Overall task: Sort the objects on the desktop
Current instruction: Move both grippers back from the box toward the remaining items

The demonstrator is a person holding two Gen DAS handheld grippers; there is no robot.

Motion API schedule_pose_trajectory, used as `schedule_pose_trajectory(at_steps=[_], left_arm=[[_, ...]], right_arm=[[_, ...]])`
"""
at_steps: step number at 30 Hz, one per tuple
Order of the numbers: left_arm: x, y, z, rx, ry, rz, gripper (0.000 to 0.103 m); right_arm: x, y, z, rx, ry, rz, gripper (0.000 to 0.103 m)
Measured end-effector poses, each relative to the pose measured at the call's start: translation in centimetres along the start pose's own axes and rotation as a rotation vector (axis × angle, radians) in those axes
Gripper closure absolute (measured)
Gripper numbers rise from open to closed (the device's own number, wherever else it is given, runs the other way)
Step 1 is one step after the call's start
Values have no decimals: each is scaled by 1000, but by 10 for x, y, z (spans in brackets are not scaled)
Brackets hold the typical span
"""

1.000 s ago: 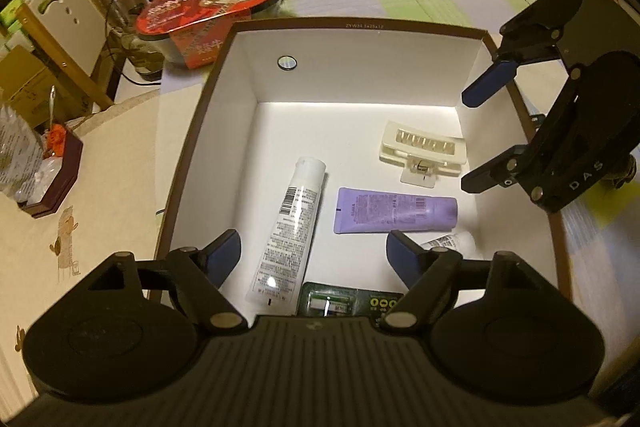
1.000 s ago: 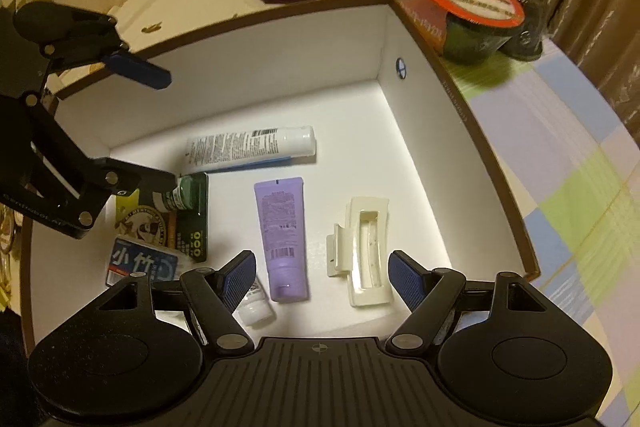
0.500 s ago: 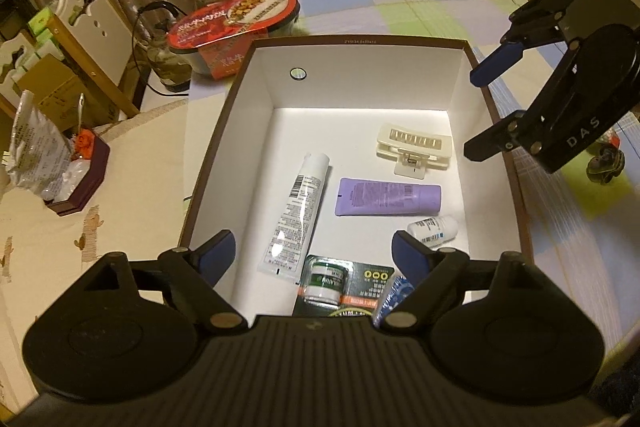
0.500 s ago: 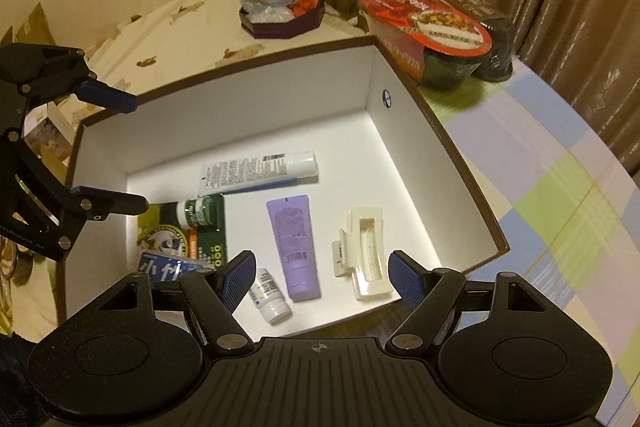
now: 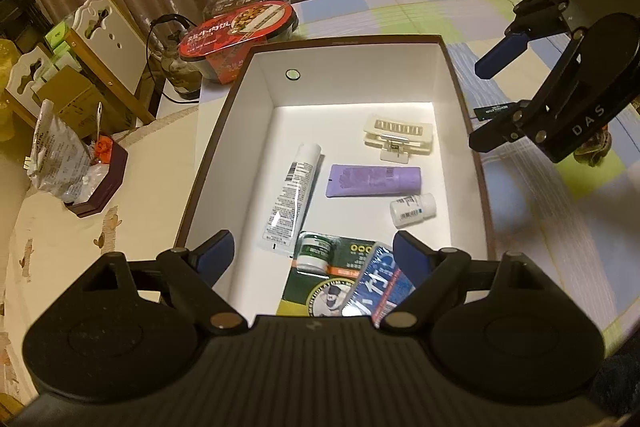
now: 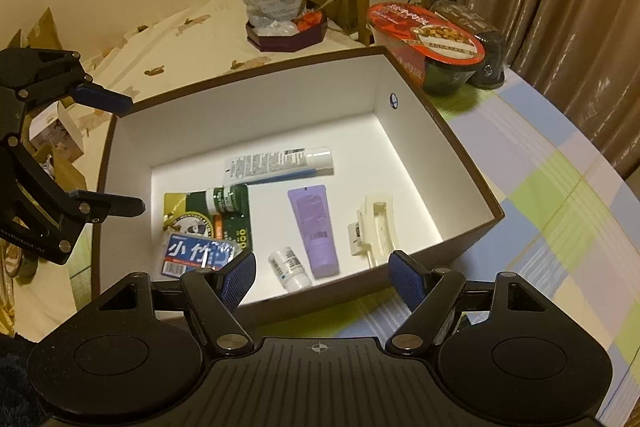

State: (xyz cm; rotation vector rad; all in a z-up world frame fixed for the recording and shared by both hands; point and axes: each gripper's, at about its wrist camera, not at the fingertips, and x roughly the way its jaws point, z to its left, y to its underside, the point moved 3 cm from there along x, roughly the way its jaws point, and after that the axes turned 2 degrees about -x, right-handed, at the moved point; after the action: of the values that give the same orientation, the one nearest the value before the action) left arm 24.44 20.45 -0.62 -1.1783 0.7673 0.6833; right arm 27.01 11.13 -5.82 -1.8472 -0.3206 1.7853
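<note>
Left wrist view: the left gripper hangs over the near end of the box with its blue-padded fingers spread wide and nothing between them. Just beyond its tips a small green-capped jar and a blue packet lie on a dark green card. Farther in lie a white tube, a purple tube, a little white bottle just beside the purple tube's cap end, and a cream hair clip near the far right corner. The right gripper hovers outside the box's right wall, fingers parted and empty, above the checked tablecloth. Right wrist view shows the same jaws gaping over the box's near edge, with the little white bottle, purple tube and hair clip closest. Beyond the box stand a red-lidded noodle bowl touching the far corner and, well apart on the cream cloth, a dark dish holding a crumpled bag.
</note>
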Motion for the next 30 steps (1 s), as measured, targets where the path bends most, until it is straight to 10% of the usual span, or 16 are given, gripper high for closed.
schedule_pose_trajectory(at_steps=[30], left_arm=[[-44, 26, -98, -37, -54, 23, 14]], right_arm=[[-63, 81, 1, -18, -55, -49, 27]])
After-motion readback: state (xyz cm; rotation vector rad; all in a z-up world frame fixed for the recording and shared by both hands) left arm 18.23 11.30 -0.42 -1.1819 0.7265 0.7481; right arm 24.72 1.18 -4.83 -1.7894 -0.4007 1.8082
